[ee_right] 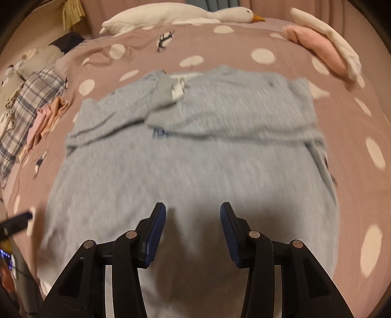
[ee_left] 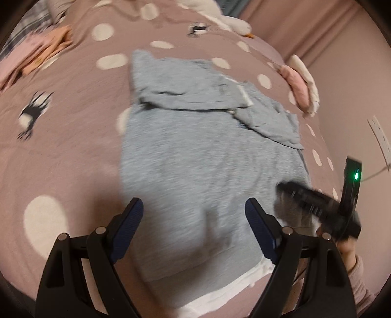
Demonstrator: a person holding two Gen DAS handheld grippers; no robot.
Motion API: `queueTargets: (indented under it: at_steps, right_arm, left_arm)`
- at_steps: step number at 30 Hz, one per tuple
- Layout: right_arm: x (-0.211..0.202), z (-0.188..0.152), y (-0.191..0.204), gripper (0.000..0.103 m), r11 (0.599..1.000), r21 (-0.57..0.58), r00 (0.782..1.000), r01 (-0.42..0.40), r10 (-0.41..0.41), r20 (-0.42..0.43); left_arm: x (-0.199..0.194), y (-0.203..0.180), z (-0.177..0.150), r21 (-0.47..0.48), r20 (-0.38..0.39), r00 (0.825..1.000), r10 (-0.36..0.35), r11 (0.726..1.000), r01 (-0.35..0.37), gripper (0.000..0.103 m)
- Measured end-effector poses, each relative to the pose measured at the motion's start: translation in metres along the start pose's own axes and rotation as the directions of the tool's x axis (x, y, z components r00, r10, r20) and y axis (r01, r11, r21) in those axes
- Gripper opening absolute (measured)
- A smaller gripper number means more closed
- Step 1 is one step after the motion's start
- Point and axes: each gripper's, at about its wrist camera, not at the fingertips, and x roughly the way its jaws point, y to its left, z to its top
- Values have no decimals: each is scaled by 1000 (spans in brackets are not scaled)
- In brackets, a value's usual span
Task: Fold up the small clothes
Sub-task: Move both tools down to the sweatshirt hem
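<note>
Both grippers hover empty over the grey top (ee_right: 190, 166), left gripper (ee_left: 194, 215) wide, right gripper (ee_right: 193, 220) narrower; blurry, but a careless grab might undo those folded sleeves.

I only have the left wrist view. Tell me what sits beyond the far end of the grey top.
Observer: A white plush goose lies along the bedspread's far edge.
Operator: Report the right hand-held gripper's state.
Observer: The right hand-held gripper is open above the grey top, nothing between its pads.
Operator: Say what lies left of the folded pink clothes.
Observer: A plaid blue-and-white cloth lies just beyond the folded pink clothes.
</note>
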Motion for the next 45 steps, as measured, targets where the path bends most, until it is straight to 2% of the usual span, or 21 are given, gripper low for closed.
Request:
queueTargets:
  at_steps: [4, 6, 10, 20, 24, 27, 32, 37, 40, 45]
  right_arm:
    - [1, -27, 11, 46, 996, -76, 998, 47, -50, -26]
    - [-3, -37, 16, 52, 993, -104, 998, 61, -63, -14]
    - [-10, -45, 14, 54, 995, -86, 998, 58, -59, -10]
    - [-21, -64, 5, 55, 1000, -10, 1000, 12, -12, -18]
    - [-31, -71, 8, 56, 999, -30, 1000, 17, -18, -24]
    - [-38, -75, 6, 59, 999, -38, 999, 10, -12, -45]
    - [-55, -80, -15, 59, 997, 58, 998, -52, 53, -15]
    - [-63, -79, -53, 59, 975, 212, 997, -74, 70, 24]
    - [-69, -78, -71, 59, 960, 277, 998, -36, 22, 55]
    - [-68, -81, -91, 60, 943, 330, 998, 33, -49, 38]
  left_arm:
    - [27, -23, -7, 87, -33, 998, 48, 995, -45, 84]
    - [39, -29, -13, 119, -60, 995, 78, 990, -71, 84]
    - [53, -26, -29, 147, -105, 985, 138, 982, -122, 85]
    - [39, -16, -52, 165, -74, 987, 143, 978, -129, 87]
    - [24, -9, -56, 146, -69, 989, 134, 982, -123, 87]
    - [15, 0, -58, 125, -67, 984, 163, 980, -154, 91]
    - [8, 19, -60, 72, -69, 980, 186, 981, -181, 91]
    - [4, 24, -62, 31, -76, 987, 140, 990, -138, 91]
    - [4, 25, -60, 7, -85, 991, 106, 994, -106, 91]
    - [5, 25, -57, -14, -86, 992, 93, 995, -94, 91]
